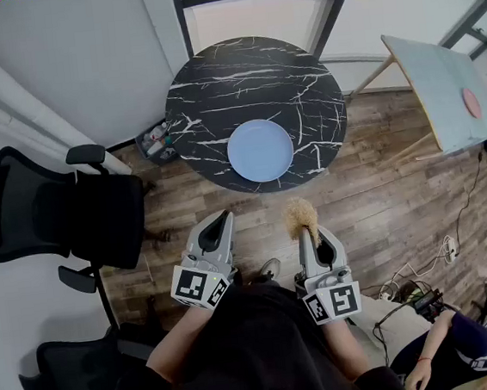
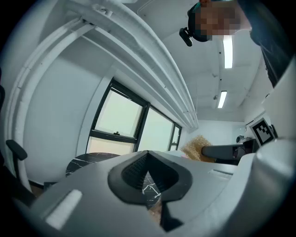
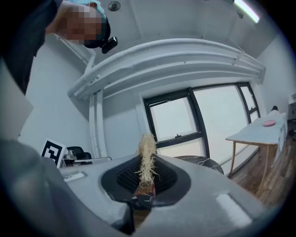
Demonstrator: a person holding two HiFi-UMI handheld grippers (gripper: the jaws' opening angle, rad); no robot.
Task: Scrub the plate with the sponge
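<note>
A pale blue plate (image 1: 260,150) lies on the near part of the round black marble table (image 1: 215,85). My right gripper (image 1: 307,237) is shut on a straw-coloured fibrous sponge (image 1: 300,216), whose tuft sticks out past the jaw tips; the right gripper view shows the sponge (image 3: 147,159) pinched between the pads. My left gripper (image 1: 217,227) is shut and holds nothing; in the left gripper view its jaws (image 2: 148,176) meet with only the table behind them. Both grippers hover above the wooden floor, short of the table's near edge.
A black office chair (image 1: 64,213) stands at the left and another (image 1: 68,381) at the lower left. A basket of bottles (image 1: 158,142) sits under the table's left side. A light wooden table (image 1: 444,91) stands at the right. Cables and another person's arm (image 1: 433,352) are at the lower right.
</note>
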